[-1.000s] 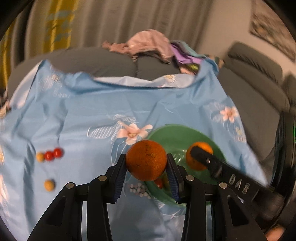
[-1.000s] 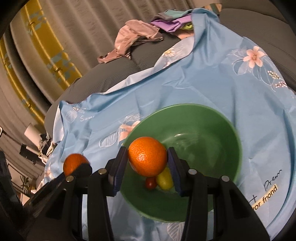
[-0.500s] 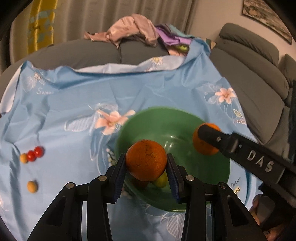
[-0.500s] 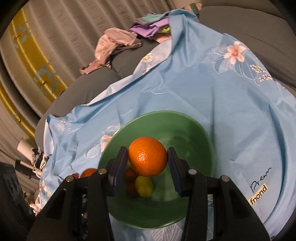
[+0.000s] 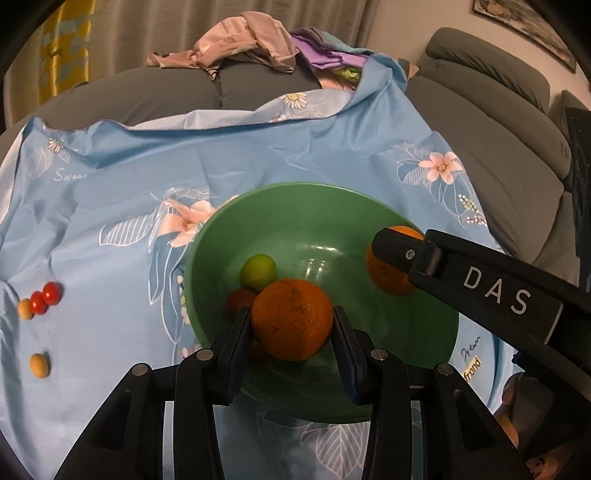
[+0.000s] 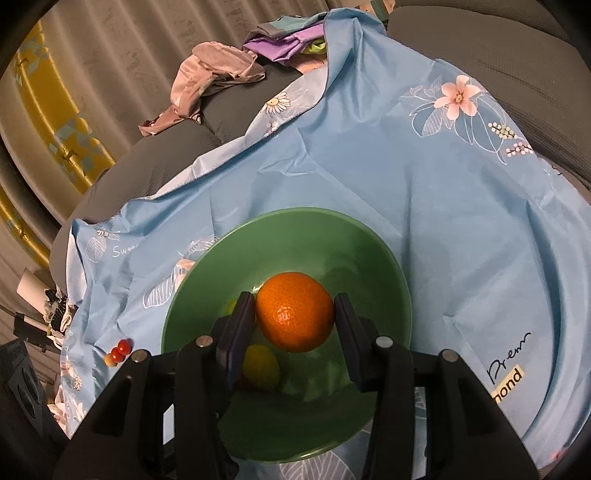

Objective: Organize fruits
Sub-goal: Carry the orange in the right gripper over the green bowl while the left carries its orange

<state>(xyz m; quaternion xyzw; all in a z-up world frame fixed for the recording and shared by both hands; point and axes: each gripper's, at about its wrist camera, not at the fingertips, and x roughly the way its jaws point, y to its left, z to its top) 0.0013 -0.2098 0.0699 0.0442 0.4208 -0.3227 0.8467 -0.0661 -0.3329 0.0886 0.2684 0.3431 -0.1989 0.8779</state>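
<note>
A grey sofa carries a light blue flowered cloth, and on this cloth stands a green bowl. A pile of clothes lies on the sofa back, behind the cloth.

The left tool is clenched on a dark orange, which sits between its two pads, above the near part of the bowl. The right tool grasps a brighter orange in the same way, over the middle of the bowl; in the left view it enters from the right, and its finger covers part of this fruit.

Inside the bowl lies a yellow-green fruit and, touching it, a red fruit, half hidden behind the left tool. On the cloth, well to the left of the bowl, are two small red fruits together with a small yellow one, and another yellow one lies alone nearer. What kind these small fruits are, I cannot tell.
</note>
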